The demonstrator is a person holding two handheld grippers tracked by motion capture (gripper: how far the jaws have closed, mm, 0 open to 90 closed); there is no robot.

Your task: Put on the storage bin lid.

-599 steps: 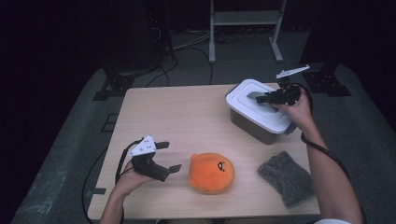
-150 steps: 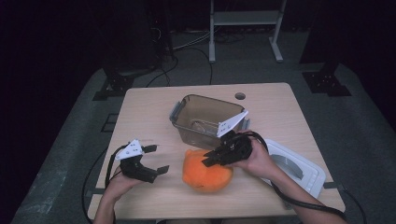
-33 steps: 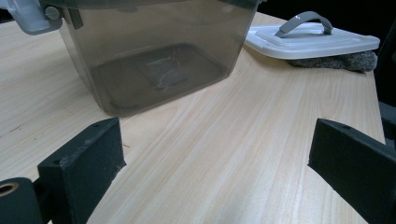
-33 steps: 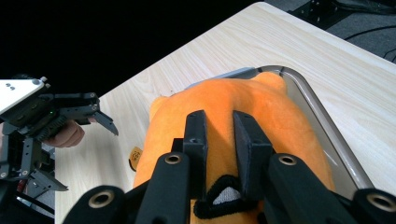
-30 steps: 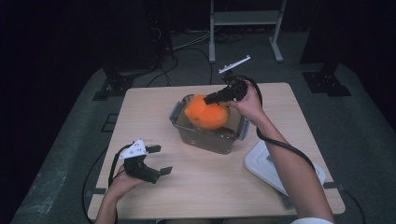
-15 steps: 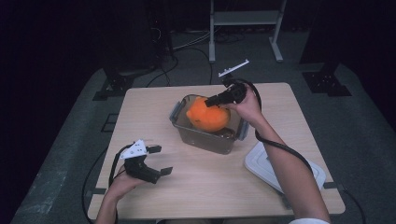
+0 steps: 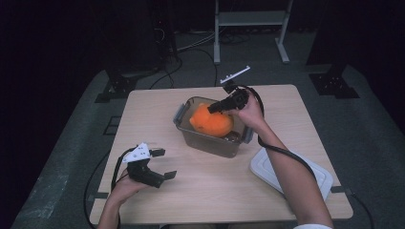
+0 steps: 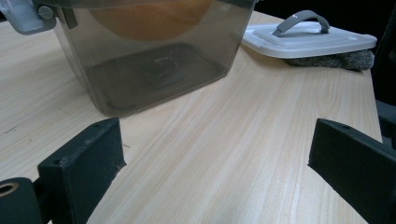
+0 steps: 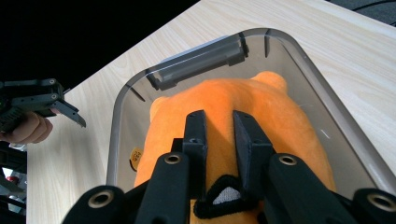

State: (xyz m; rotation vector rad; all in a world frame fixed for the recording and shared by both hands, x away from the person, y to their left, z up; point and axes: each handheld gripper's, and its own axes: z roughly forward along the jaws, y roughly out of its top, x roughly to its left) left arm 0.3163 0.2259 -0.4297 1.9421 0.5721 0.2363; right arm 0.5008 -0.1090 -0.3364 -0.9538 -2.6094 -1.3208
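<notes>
Orange plush toy (image 7: 211,122), rounded, soft, small ears, sitting half inside the clear smoky bin (image 7: 191,135) mid-worktop (image 7: 205,186). Pinched on a fold of fabric by the right claw (image 9: 219,128), seen up close from the right gripper view. Left claw (image 7: 161,163) spread wide, holding nothing, near the worktop's front-left. From the left gripper view: white lid (image 8: 306,40) lying on a grey cloth (image 8: 343,59).

In the left gripper view the top edge cuts off the clear bin (image 8: 154,51) and the orange plush toy (image 8: 149,18) inside it. The white lid (image 8: 308,39) hides most of the grey felt piece (image 8: 336,59). In the right gripper view the right gripper (image 9: 219,128) covers the toy's near part, and the toy hides the bin's floor.
</notes>
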